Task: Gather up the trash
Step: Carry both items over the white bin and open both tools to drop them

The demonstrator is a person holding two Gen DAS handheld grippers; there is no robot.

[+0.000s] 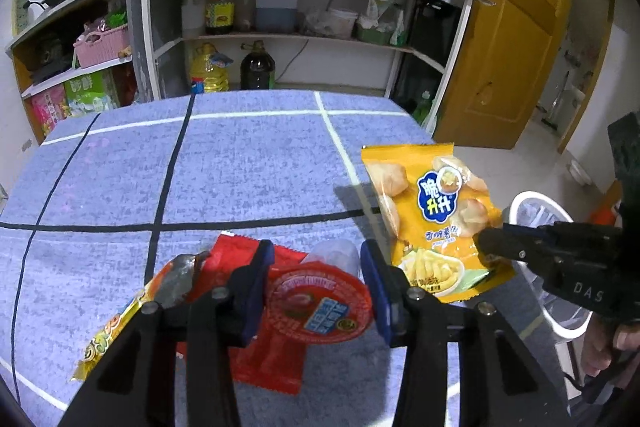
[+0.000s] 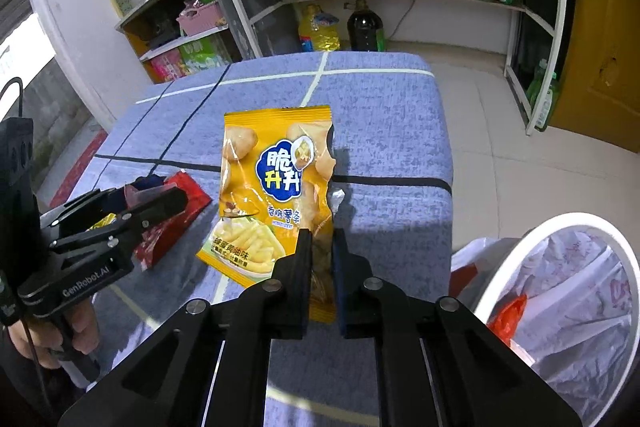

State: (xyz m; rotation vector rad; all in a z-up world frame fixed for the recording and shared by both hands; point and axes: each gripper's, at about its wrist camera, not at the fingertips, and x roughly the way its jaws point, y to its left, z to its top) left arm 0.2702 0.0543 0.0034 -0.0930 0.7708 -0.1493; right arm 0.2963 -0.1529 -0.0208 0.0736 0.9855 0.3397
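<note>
Now the right gripper [image 2: 321, 259] pinches the yellow foil snack bag [image 2: 276, 187] by its corner above the blue tabletop [image 2: 392, 131], the left gripper [image 1: 316, 291] open around the red-lidded cup [image 1: 320, 303]; that thin grip could slip short of the white lined bin [image 2: 580, 291].

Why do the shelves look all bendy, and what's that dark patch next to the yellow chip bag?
Left wrist view: the fisheye lens bows the shelf unit and darkens the corners; the patch is the yellow chip bag's shadow on the blue tablecloth. Right wrist view: the same bending, with the shadow beside the bag.
</note>
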